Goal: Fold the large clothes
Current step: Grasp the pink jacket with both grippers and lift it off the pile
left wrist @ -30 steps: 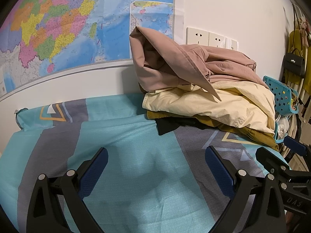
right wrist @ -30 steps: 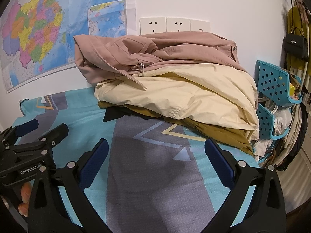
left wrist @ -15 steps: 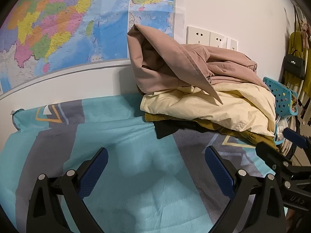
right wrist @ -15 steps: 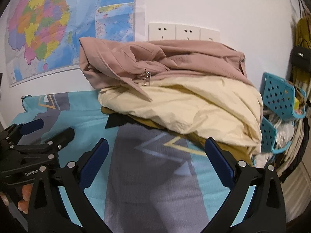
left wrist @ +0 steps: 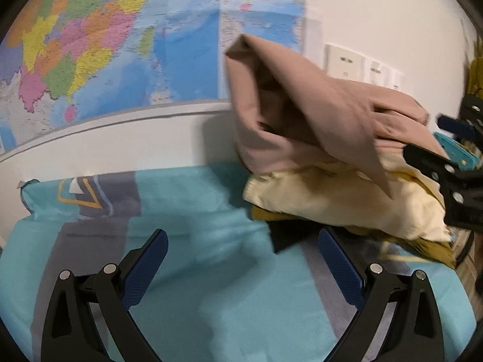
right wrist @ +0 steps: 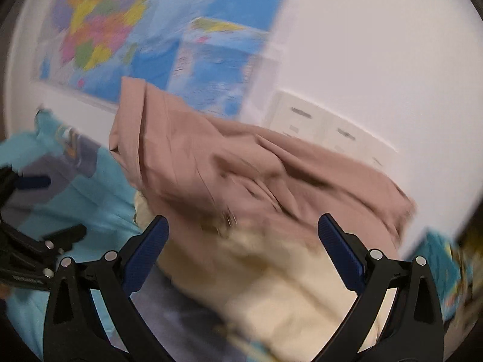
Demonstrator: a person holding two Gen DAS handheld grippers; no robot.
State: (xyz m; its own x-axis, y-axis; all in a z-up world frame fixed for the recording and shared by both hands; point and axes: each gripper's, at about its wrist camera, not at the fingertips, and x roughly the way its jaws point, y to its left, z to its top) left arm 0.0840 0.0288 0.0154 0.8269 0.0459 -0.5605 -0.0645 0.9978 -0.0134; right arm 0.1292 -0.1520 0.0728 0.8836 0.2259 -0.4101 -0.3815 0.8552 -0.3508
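A pile of clothes lies at the back right of the bed against the wall. A dusty-pink garment [left wrist: 317, 114] is on top, over a cream one [left wrist: 347, 202], an ochre one [left wrist: 428, 247] and a black one [left wrist: 286, 235]. My left gripper [left wrist: 241, 256] is open and empty, low over the sheet, short of the pile. My right gripper [right wrist: 243, 241] is open and empty, raised right in front of the pink garment [right wrist: 241, 166] and the cream one [right wrist: 286, 286]. It also shows in the left wrist view [left wrist: 446, 163]. The right wrist view is blurred.
The bed has a teal and grey patterned sheet [left wrist: 196, 205]. A wall map [left wrist: 105, 45] and wall sockets [left wrist: 344, 60] are behind the pile. A teal perforated basket [left wrist: 452, 147] stands to the right of the bed.
My right gripper has risen and moved forward, close to the pink garment on top of the pile. My left gripper has edged forward over the sheet. Both stay open.
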